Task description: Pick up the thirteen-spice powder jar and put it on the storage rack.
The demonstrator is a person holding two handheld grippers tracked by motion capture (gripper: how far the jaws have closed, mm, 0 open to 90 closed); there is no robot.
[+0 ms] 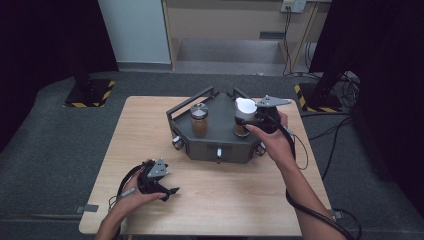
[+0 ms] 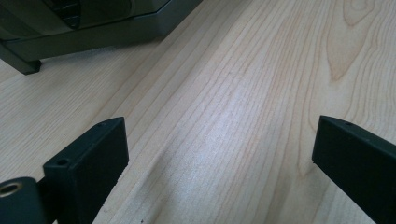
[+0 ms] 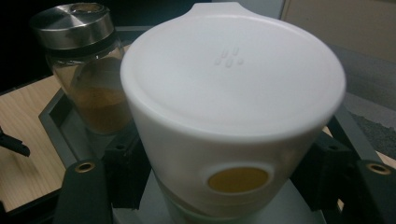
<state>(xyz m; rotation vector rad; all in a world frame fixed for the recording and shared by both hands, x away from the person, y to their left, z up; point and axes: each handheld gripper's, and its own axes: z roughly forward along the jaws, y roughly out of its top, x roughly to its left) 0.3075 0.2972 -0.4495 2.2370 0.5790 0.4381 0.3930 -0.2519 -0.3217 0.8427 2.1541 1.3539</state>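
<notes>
A dark grey tray [image 1: 220, 146] sits on the far half of the wooden table [image 1: 240, 195]. In it stands a glass jar [image 1: 199, 120] with a metal lid and brown powder inside. To its right is a white-capped jar [image 1: 243, 111] with a small yellow window, just above or on the tray floor; I cannot tell which. My right gripper [image 1: 245, 122] is shut on it, one jaw on each side of the white cap [image 3: 233, 93]. The glass jar [image 3: 88, 70] stands behind it to the left. My left gripper [image 1: 172, 191] rests low on the table near the front left, open [image 2: 219, 149] with nothing between its jaws.
The tray has raised rails at its back corners and round knobs [image 1: 218, 152] along its front wall. Its corner [image 2: 93, 28] lies beyond the left gripper. Cables trail from both grippers. Black stands and grey floor surround the table.
</notes>
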